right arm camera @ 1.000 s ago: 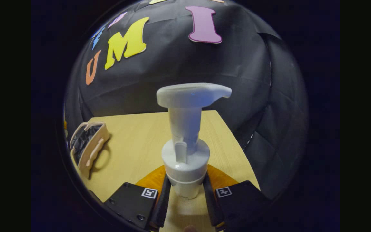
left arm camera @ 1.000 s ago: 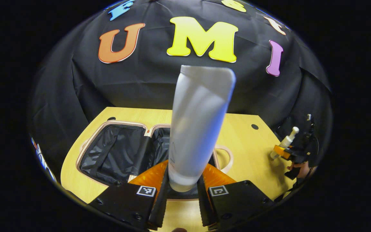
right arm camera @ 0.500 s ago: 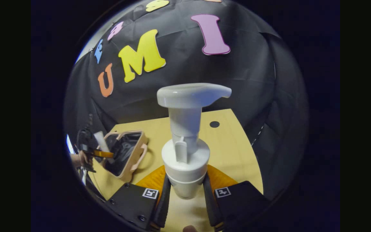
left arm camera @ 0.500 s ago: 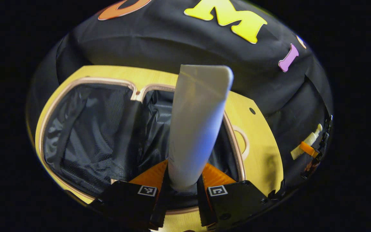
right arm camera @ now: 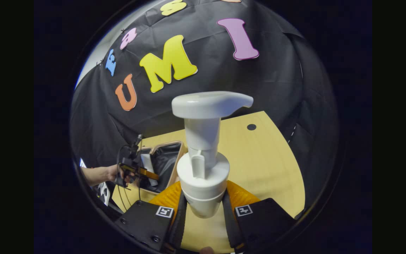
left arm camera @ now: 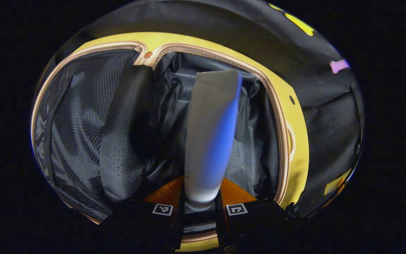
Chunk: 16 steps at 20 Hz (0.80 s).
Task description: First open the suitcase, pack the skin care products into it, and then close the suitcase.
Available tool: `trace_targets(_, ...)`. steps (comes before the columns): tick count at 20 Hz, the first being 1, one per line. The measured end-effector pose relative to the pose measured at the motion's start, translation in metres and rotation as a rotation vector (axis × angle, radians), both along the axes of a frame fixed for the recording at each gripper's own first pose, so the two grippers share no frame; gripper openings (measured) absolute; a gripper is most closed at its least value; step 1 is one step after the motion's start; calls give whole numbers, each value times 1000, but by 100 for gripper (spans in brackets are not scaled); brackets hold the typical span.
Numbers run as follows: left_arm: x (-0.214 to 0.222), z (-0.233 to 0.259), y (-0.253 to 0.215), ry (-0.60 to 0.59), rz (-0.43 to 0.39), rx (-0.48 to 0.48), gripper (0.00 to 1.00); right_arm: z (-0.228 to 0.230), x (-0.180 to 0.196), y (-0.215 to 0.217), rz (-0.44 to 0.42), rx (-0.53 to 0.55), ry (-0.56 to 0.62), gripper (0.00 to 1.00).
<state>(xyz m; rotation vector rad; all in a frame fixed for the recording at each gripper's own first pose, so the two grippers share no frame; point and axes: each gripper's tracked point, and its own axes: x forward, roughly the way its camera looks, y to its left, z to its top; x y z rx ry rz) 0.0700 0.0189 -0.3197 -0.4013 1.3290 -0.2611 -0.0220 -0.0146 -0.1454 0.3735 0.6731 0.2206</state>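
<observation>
Your left gripper [left arm camera: 199,208] clamps the tube [left arm camera: 210,137], its length pointing straight down into the open suitcase [left arm camera: 273,91] just below, while your right gripper [right arm camera: 204,211] grips the pump bottle [right arm camera: 204,148] above the counter [right arm camera: 259,162], farther off.

Dim, warm light falls from above. The tube [left arm camera: 210,137] looks motion-blurred, its right side blue-tinted, and the suitcase [left arm camera: 280,116] rim around it bends strongly. The pump [right arm camera: 206,148] is sharp.

Close above suitcase [left arm camera: 83,116]; shared tabletop [right arm camera: 259,158]
</observation>
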Motion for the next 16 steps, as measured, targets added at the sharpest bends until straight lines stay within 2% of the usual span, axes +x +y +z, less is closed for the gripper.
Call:
trace_targets(5,-4,-3,0,135,-11,19,41,12,4,14,36,-31,-13,46)
trace_targets(10,0,-7,-2,168,-17,26,46,19,9,26,93,-82,-20,46)
trace_targets(11,0,-6,-2,165,-16,26,54,17,9,30,108,-89,-15,46)
trace_targets(12,-3,-3,-5,166,-10,20,48,17,10,35,122,-93,-12,46)
trace_targets(13,-5,5,-7,159,-1,10,51,18,11,42,140,-95,-15,46)
trace_targets(14,-6,11,-10,148,14,4,64,20,13,50,161,-99,-16,46)
trace_targets(15,-8,19,-9,133,22,2,72,19,14,58,187,-104,-18,43)
trace_targets(16,-12,26,-6,114,35,-3,80,20,15,67,216,-114,-19,46)
